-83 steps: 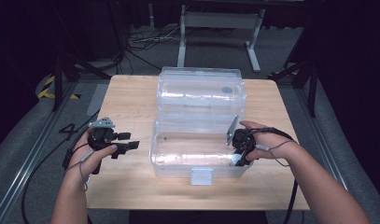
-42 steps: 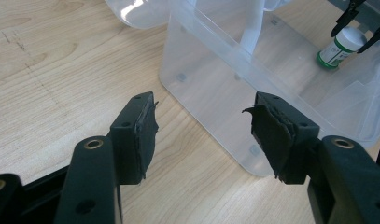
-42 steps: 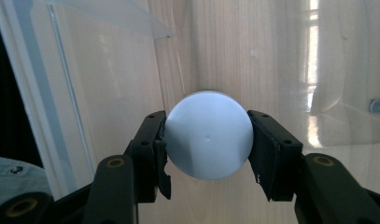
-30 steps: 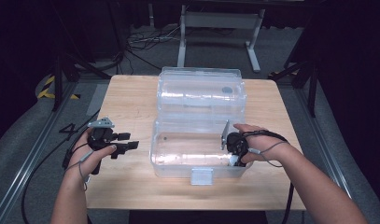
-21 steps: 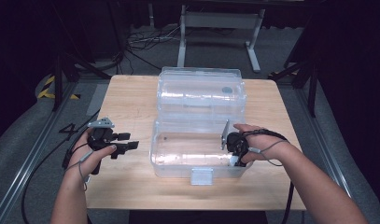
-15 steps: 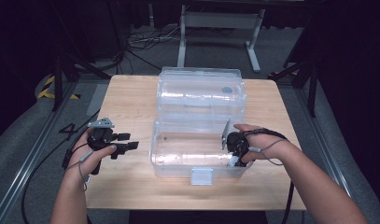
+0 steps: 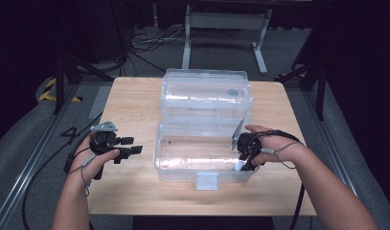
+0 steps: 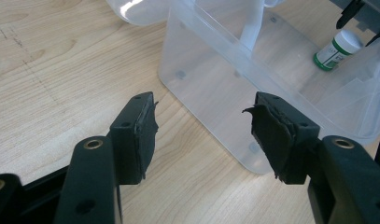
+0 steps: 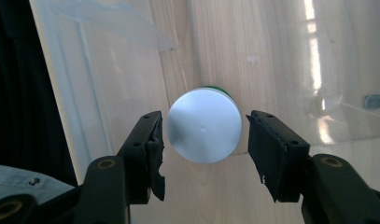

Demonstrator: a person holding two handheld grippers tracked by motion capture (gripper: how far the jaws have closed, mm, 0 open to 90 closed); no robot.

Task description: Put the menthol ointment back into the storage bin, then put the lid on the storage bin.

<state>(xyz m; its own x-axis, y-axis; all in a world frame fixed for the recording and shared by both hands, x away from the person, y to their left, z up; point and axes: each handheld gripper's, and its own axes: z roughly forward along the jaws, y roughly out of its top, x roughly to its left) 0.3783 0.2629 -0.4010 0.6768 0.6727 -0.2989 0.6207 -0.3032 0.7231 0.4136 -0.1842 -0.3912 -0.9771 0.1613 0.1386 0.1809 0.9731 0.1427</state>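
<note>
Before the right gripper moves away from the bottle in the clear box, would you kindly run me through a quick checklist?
1. Right gripper released: ok; its jaws have just been opening, and a gap shows on each side of the bottle.
2. Bottle inside the box: ok, near its right front corner.
3. Bottle upright: ok; it stands with its white cap up.
4. Box lid out of the way: ok, folded back.
5. Left gripper free: ok, open, nothing between its jaws, left of the box.
6. Bottle cap tight: cannot tell.

Small bottle [image 9: 204, 125] (white cap, green label) upright in clear bin's [image 7: 183, 173] right-front corner.
</note>
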